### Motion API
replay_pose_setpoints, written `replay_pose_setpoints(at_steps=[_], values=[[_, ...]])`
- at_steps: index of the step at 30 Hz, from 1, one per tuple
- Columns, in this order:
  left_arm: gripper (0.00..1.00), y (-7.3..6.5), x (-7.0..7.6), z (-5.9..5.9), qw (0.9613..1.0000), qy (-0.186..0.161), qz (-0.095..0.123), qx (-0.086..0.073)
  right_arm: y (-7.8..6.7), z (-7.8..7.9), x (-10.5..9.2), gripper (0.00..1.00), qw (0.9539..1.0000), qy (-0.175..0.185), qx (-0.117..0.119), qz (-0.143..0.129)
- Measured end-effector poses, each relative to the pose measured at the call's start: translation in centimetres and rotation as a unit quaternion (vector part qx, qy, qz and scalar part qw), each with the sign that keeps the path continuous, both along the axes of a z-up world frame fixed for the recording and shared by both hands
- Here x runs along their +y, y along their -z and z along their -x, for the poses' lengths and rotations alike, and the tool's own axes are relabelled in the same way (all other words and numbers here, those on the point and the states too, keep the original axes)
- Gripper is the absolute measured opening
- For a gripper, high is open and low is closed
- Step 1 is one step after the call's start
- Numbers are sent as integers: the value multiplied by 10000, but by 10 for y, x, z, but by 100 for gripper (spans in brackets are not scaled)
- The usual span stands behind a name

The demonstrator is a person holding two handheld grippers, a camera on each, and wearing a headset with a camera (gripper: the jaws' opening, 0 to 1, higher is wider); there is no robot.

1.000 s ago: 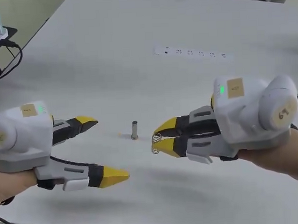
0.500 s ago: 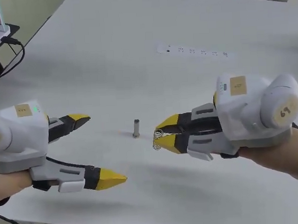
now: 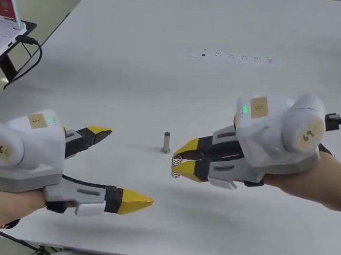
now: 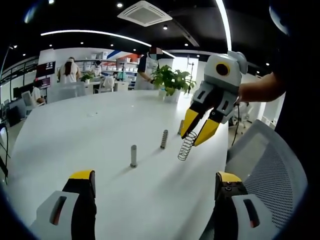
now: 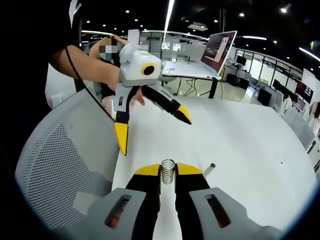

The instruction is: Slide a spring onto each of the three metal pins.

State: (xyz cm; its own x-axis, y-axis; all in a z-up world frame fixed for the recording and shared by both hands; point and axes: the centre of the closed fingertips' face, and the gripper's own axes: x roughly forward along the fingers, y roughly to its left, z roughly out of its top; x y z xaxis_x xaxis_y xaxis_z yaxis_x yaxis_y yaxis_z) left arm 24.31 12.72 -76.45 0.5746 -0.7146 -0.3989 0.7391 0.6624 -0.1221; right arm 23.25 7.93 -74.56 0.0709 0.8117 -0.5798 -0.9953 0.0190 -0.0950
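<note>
A spring (image 3: 175, 165) is clamped in the right hand-held gripper (image 3: 182, 159), just beside an upright pin (image 3: 167, 142) on the counter (image 3: 155, 60); the left hand-held gripper (image 3: 124, 166) is held wide open.

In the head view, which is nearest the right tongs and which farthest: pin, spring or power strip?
1. Spring, gripped in the right tongs.
2. Pin, just beyond their tips.
3. Power strip, far behind the pin.

A pin (image 3: 167, 142) stands on the table (image 3: 127, 61) toward its near edge, a spring (image 3: 176, 165) just before it. A power strip (image 3: 231, 57) lies well behind, toward the far edge.
</note>
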Motion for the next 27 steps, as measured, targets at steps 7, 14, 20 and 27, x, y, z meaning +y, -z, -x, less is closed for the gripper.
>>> replay_pose_setpoints(at_steps=[7,14,20,27], values=[[97,3,4,2,10000,-14,2,29,-2,-14,11,7,10000,39,-61,-66],[96,2,7,-2,10000,-30,16,23,-3,-33,16,7,9996,147,-232,-63],[95,0,5,-5,10000,-20,37,2,-6,-51,18,7,9990,309,-279,-147],[97,0,6,-7,10000,-43,54,-3,-2,-68,18,7,9984,458,-323,-106]])
